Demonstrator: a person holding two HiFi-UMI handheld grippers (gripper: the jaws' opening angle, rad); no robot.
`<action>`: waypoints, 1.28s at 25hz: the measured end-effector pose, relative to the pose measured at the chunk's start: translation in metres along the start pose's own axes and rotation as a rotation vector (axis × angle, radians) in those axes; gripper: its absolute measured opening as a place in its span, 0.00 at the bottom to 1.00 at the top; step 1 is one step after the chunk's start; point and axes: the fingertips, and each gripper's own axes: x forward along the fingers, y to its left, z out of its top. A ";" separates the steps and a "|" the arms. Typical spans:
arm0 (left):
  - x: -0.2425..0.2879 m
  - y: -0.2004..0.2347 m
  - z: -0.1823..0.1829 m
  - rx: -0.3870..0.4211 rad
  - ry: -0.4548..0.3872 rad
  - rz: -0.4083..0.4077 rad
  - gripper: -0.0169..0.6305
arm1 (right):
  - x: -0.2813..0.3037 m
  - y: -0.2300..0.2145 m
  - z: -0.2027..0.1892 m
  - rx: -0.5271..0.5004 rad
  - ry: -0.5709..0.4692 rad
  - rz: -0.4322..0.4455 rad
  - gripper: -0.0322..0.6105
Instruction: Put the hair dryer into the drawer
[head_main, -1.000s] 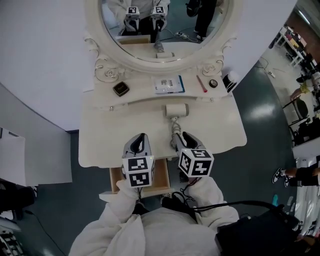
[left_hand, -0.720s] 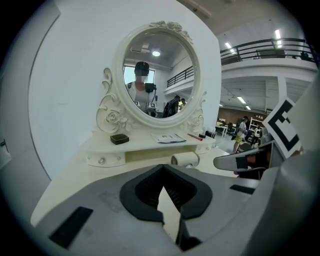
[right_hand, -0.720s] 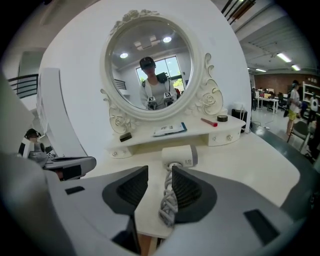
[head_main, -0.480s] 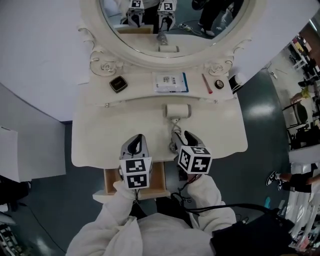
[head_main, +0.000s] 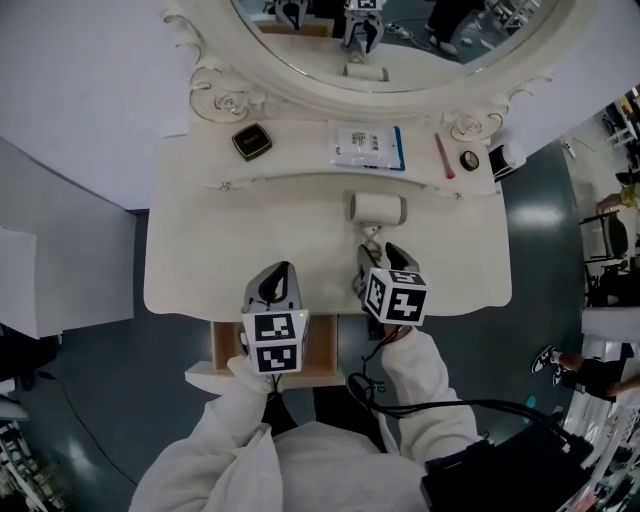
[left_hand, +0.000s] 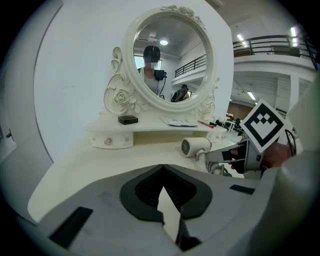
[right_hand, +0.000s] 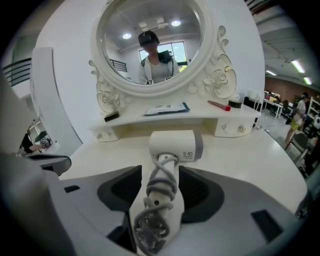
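So here's where I'm at: the hair dryer (head_main: 377, 209) is lying on the white vanity top (head_main: 250, 250), a bit right of centre in the head view. Its fat barrel sits crosswise up by the little shelf, and its handle runs straight down the frame toward me. That long axis is the whole deal, because it lines up almost dead-on with the way my right gripper (right_hand: 159, 186) points. In the right gripper view the handle, with the cord (right_hand: 161, 186) wound round it, comes right down the middle between the two pads. The right jaws have just been opening and stand wide apart either side of the handle. As far as I can see they're straddling it, not pinching it. My left gripper (left_hand: 161, 172) has its jaws together with nothing in them, and the dryer is off at the right of its view, so the right claw is clearly the nearer one for the grab. The open drawer (head_main: 222, 350) pokes out under the table edge at lower left, right beneath the left gripper. My guess is I squeeze the handle, then carry it down and left.
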 end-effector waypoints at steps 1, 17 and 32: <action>0.001 0.001 -0.001 -0.004 0.001 0.001 0.03 | 0.003 -0.001 -0.001 0.000 0.011 0.003 0.47; -0.006 0.029 -0.015 -0.079 0.006 0.066 0.03 | 0.043 -0.003 -0.009 0.008 0.155 0.012 0.47; -0.027 0.048 -0.023 -0.082 0.016 0.117 0.03 | 0.057 -0.006 -0.019 0.055 0.261 0.010 0.46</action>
